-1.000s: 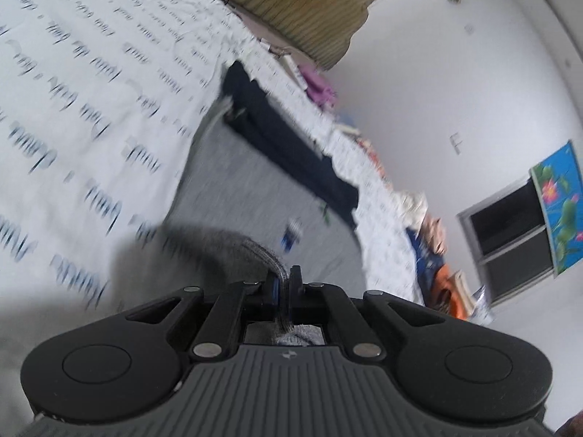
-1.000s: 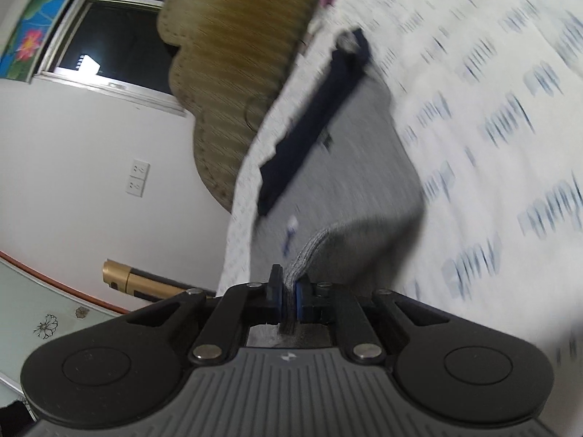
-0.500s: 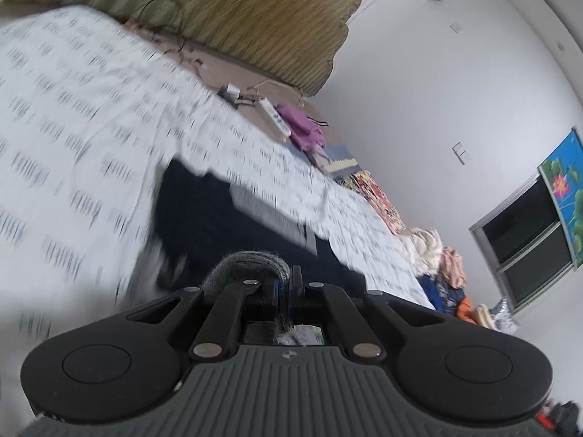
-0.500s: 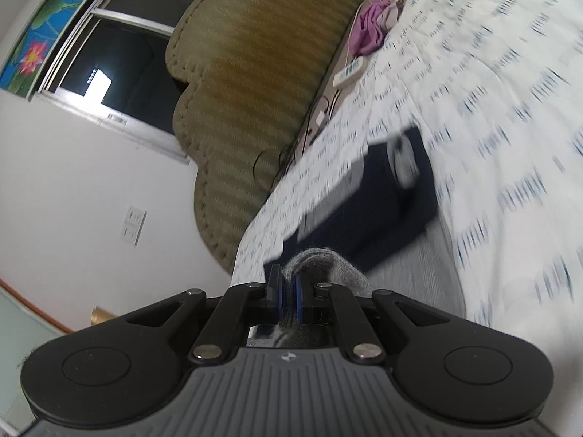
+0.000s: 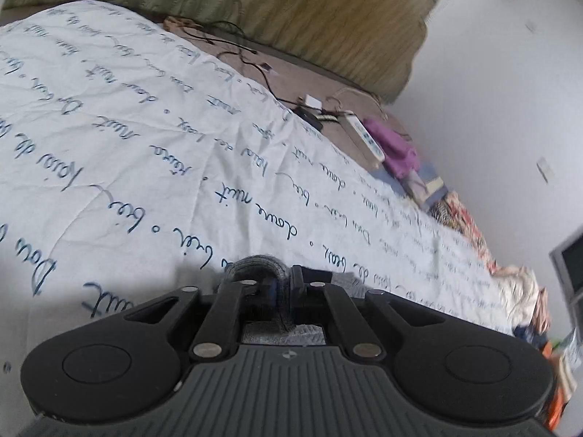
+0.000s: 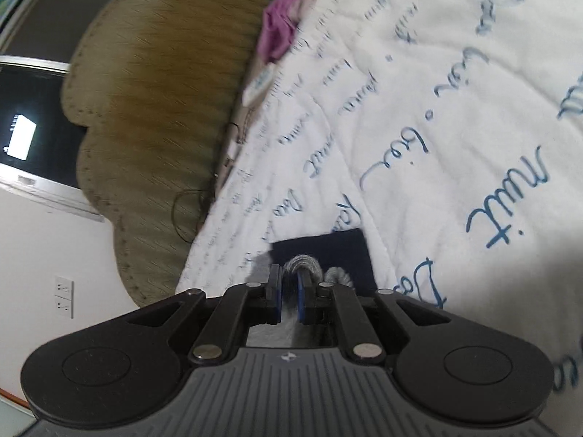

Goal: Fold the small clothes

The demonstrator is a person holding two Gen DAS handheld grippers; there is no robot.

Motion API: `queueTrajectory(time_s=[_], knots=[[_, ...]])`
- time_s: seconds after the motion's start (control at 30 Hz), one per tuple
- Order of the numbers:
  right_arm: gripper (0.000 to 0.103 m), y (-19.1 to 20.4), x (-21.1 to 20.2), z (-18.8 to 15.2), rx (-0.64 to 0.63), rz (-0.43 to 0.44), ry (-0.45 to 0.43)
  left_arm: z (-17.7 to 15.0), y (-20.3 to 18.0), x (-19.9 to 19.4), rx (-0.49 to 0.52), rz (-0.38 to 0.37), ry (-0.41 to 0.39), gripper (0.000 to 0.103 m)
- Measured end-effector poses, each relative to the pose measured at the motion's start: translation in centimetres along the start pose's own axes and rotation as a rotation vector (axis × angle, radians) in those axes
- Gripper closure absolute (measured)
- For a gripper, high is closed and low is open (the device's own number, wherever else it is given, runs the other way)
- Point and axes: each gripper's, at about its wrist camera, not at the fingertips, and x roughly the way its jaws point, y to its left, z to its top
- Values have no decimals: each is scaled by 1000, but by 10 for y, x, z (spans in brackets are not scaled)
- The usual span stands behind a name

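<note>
A small grey garment with a ribbed grey waistband [image 5: 255, 264] and a navy part [image 6: 339, 251] lies low on the white bedspread. My left gripper [image 5: 282, 287] is shut on the grey waistband, which bunches up in front of its fingers. My right gripper [image 6: 289, 296] is shut on the grey waistband [image 6: 304, 264] too, with the navy part just beyond the fingertips. Most of the garment is hidden under both grippers.
The white bedspread [image 5: 145, 153] with blue script covers the bed. A striped olive headboard [image 6: 164, 83] stands behind. Cables, a white power strip [image 5: 364, 134] and a purple cloth [image 5: 395, 149] lie along the bed's edge. More clothes [image 5: 521, 291] are piled at the far right.
Both grippers have carried the grey waistband forward over the navy part and lowered toward the bedspread. The spread-out grey and navy cloth seen earlier is now mostly hidden under the grippers.
</note>
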Motion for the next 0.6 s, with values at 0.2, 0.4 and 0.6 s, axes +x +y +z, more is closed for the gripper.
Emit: queueTrajectory(time_s=[0.2, 0.4, 0.6], knots=[[54, 21, -13, 12, -107, -36, -23, 4, -14, -22, 163, 86, -145, 30], [24, 55, -24, 13, -429, -248, -79, -7, -29, -31, 361, 170, -209, 24], [26, 69, 28, 0, -565, -320, 32, -30, -52, 23, 533, 278, -91, 34]])
